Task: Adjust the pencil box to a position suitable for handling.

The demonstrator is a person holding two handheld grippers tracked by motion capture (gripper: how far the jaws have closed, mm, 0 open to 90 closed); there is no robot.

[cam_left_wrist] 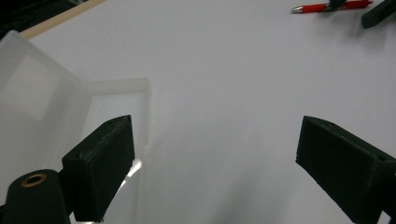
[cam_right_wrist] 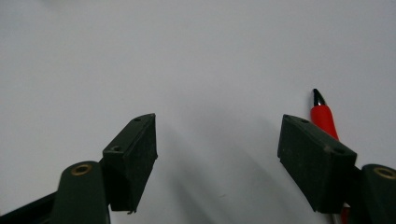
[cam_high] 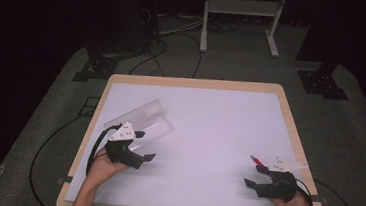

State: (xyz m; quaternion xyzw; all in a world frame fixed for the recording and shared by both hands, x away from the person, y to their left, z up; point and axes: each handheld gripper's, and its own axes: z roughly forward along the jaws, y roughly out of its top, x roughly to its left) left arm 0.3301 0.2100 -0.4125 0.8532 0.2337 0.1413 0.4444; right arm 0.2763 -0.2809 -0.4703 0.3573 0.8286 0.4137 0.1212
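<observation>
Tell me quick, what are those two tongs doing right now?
Left tongs: open, holding nothing, beside the clear plastic box.
Right tongs: open, holding nothing, red pen alongside.

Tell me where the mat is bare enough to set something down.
The white mat lies bare through its middle and far right, between the clear plastic case and the red pen. It is crowded at near left around the left gripper and at near right around the right gripper.
</observation>
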